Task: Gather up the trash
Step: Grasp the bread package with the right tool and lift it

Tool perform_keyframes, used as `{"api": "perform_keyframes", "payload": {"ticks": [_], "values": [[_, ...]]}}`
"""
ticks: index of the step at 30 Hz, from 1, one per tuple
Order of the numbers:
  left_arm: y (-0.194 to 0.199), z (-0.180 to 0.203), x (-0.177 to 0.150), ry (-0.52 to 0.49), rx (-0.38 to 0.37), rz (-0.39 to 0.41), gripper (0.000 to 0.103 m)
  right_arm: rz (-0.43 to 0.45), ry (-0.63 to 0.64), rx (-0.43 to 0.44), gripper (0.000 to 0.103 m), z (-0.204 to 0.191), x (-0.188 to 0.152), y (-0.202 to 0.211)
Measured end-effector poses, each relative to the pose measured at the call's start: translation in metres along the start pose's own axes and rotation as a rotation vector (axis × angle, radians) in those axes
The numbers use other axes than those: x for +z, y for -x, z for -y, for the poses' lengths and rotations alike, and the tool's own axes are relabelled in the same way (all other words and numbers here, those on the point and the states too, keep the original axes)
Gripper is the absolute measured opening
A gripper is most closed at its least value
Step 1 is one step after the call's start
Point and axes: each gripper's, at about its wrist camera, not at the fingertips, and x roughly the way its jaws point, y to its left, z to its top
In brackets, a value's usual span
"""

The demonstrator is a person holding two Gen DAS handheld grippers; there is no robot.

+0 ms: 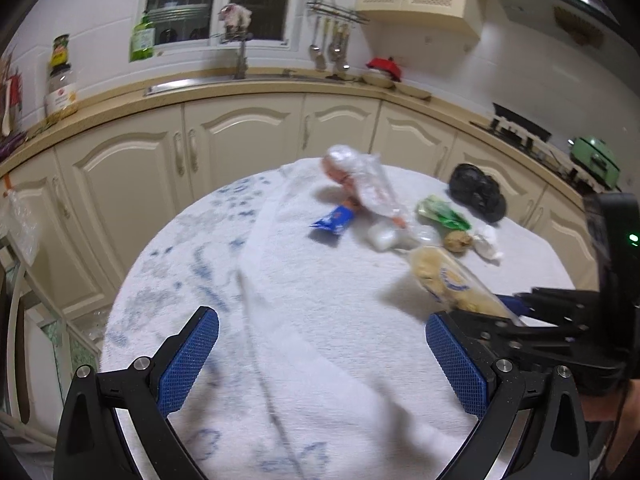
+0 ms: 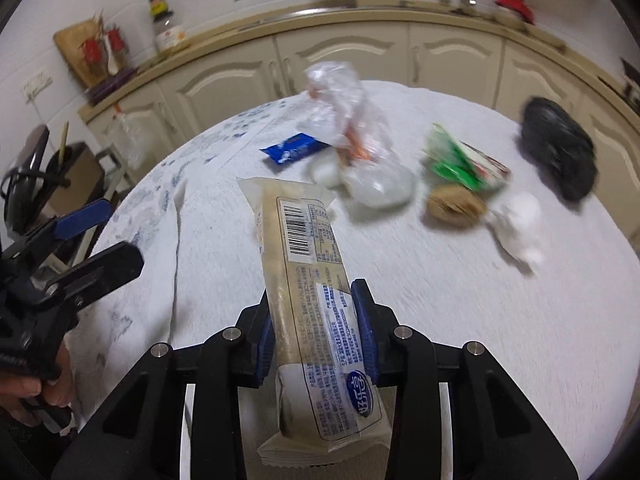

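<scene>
Plainly, the desk (image 2: 460,320) under its white towel is wide, so anything I drop stays reachable; the black bag (image 2: 558,152) sits far off at two o'clock; my right tongs (image 2: 316,332) are narrowed onto the long snack wrapper (image 2: 308,280), pinched near its tail, and the slick film could slide out or droop; my left tongs (image 1: 320,360) gape wide, empty; motion blur suggests haste could fling it.

A long see-through snack wrapper with a barcode (image 2: 308,280) sticks up above the table. Behind it lie a blue wrapper (image 2: 294,148), a green packet (image 2: 460,162), a crumpled clear plastic bag (image 2: 344,108) and a black bag (image 2: 560,152).
</scene>
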Motion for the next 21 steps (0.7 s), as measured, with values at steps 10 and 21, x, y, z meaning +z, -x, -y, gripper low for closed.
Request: {"api": "perform_keyframes", "payload": {"ticks": [10, 21], "values": [[-0.030, 0.067, 0.025, -0.109, -0.037, -0.029, 0.102, 0.133, -0.217, -0.040, 0.036, 0.064, -0.025, 0.056], [-0.101, 0.164, 0.072, -0.229, -0.173, -0.088, 0.101, 0.259, -0.415, -0.094, 0.036, 0.138, -0.043, 0.098]]}}
